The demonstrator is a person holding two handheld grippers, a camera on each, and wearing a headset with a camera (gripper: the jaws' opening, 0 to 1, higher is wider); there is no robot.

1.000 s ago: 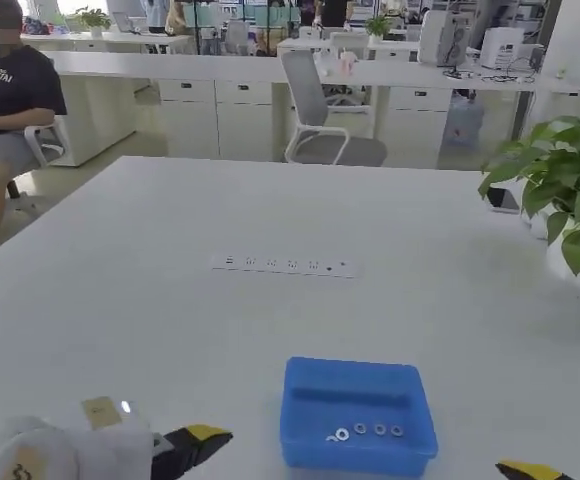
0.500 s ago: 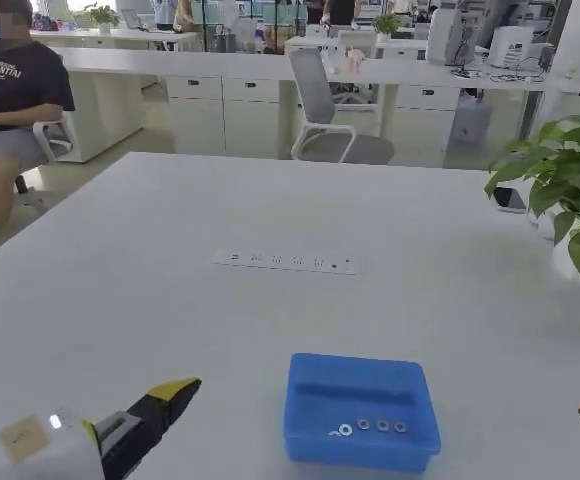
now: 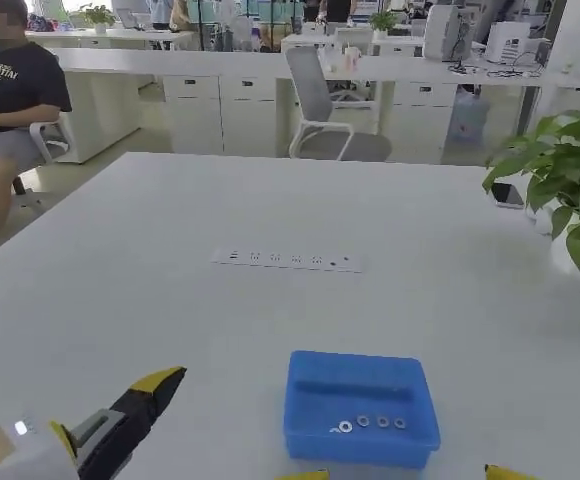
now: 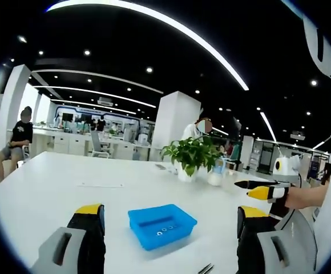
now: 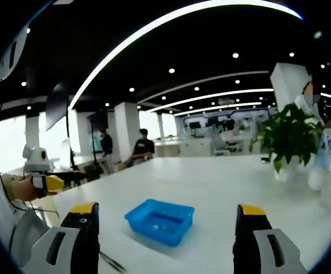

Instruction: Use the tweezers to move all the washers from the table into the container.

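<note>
A blue container (image 3: 360, 385) stands on the white table near its front edge, with several washers (image 3: 370, 423) in a row inside. My left gripper (image 3: 150, 392) reaches in from the lower left, one yellow tip showing. In the left gripper view the left gripper (image 4: 169, 212) is open, jaws wide apart, facing the container (image 4: 161, 224). The tweezers (image 4: 205, 268) lie on the table just before it. The right gripper (image 5: 167, 209) is open too and faces the container (image 5: 160, 220), with the tweezers (image 5: 113, 262) at its lower left. Yellow fingertips (image 3: 510, 471) peek in at the head view's bottom edge.
A flush power strip (image 3: 285, 261) runs across the table's middle. A potted plant (image 3: 560, 185) stands at the right edge. A person (image 3: 10, 90) sits at far left, and an office chair (image 3: 330, 120) and desks lie beyond the table.
The left gripper's yellow tip has shifted left and up on the table. The right gripper's tips went out to the right, then came back in along the bottom edge. The container has not moved.
</note>
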